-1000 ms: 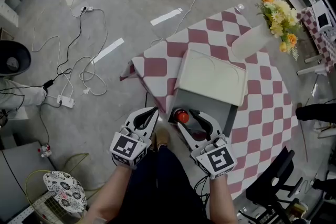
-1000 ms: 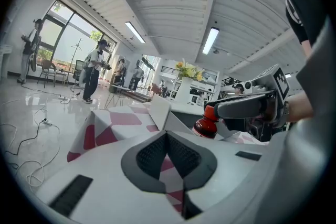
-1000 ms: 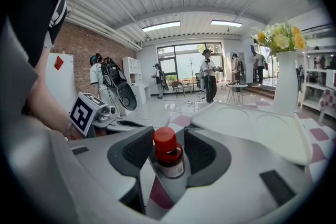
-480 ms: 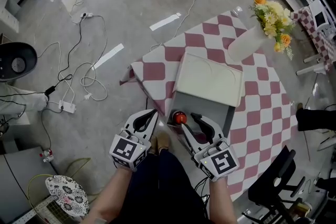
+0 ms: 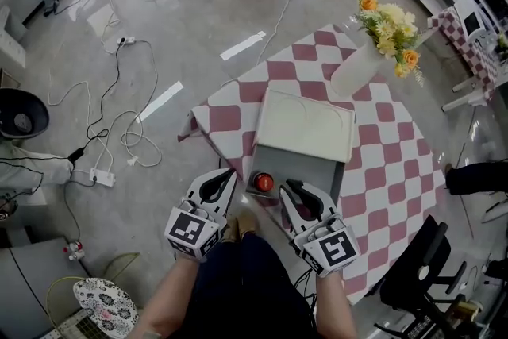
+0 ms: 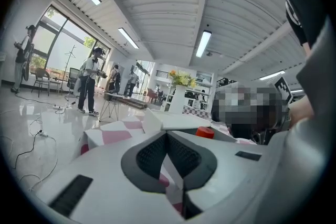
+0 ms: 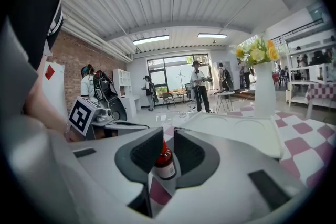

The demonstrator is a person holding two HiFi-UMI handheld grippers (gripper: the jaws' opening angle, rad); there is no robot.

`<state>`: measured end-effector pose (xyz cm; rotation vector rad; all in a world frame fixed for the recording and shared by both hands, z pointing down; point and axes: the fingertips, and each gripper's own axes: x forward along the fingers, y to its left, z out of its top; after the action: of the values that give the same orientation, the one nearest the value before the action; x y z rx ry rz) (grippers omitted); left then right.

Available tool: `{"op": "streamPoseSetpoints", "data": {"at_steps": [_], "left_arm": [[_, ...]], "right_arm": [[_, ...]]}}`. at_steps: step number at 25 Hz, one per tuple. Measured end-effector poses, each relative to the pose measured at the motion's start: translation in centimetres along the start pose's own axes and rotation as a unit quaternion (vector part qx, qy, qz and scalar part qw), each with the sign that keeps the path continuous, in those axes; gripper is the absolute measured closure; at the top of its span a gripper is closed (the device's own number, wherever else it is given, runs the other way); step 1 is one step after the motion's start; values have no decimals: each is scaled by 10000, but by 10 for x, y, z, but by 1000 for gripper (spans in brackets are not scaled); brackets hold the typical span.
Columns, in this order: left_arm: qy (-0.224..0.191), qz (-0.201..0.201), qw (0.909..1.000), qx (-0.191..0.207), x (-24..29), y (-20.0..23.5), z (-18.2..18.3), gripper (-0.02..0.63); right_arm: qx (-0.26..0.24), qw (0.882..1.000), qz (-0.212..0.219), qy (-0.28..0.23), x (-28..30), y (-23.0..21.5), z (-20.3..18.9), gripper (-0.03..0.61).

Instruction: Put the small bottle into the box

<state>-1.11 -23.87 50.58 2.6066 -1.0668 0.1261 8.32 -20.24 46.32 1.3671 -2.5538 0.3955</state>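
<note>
Off to the left of the left claw point(image 5: 227, 175), white cables point(image 5: 127, 123) are trailing over the glossy grey floor point(image 5: 198, 28) to a white power strip point(image 5: 101, 177). The left claw itself is hanging just off the near corner of the table, its two dark ribbed pads point(image 6: 152, 155) meeting at the tips and carrying nothing. Just to its right, the small red-capped bottle point(image 5: 263, 182), dark red with a white label, is standing upright at the near edge of the red-and-white checked tablecloth point(image 5: 397, 163). It is sitting at the tips of the right claw point(image 7: 167, 139), whose jaws have just been closing; in the right gripper view the pads are pressing against the bottle's two sides, so this claw is gripping it. Directly ahead of the right claw, a white rectangular box point(image 5: 309, 164) is lying with its grey inside showing and its flat white lid point(image 5: 305, 123) folded back away from the claws. The bottle is sitting outside the box, just beside its near left corner. Beyond the box and to the right of both claws, a tall white vase point(image 5: 349, 71) is holding yellow and orange flowers point(image 5: 389, 20). Further right, a black chair point(image 5: 413, 274) is standing at the table's edge.
</note>
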Motion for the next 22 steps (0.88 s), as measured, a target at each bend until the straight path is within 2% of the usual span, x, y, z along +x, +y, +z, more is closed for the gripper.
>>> {"op": "streamPoseSetpoints", "data": {"at_steps": [2, 4, 15, 22], "left_arm": [[-20, -24, 10000, 51, 0, -3, 6, 612], [-50, -50, 9999, 86, 1, -5, 11, 612], [-179, -169, 9993, 294, 4, -15, 37, 612], [-265, -173, 9987, 391, 4, -21, 59, 611]], "right_arm": [[36, 10000, -85, -37, -6, -4, 3, 512], [73, 9997, -216, -111, -11, -9, 7, 572], [558, 9964, -496, -401, -33, -26, 22, 574], [594, 9945, -660, -551, -46, -34, 40, 574]]}}
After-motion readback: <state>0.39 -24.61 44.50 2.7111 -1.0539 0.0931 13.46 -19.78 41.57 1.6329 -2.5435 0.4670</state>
